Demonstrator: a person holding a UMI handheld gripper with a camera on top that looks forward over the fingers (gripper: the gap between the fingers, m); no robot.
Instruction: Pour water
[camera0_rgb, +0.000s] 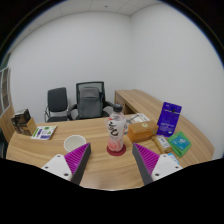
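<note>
A clear plastic bottle (116, 130) with a white cap and a pink label stands upright on a round red coaster (116, 151) on the wooden table (100, 170). My gripper (113, 160) is open, its purple pads (76, 155) spread wide on either side. The bottle stands just ahead of the fingertips, about midway between them, with a gap on both sides. Nothing is held.
A yellow packet (140, 128), a purple box (169, 118) and a teal item (181, 143) lie to the right of the bottle. A small box and booklets (42, 132) lie at the left. Two dark office chairs (90, 100) stand behind the table.
</note>
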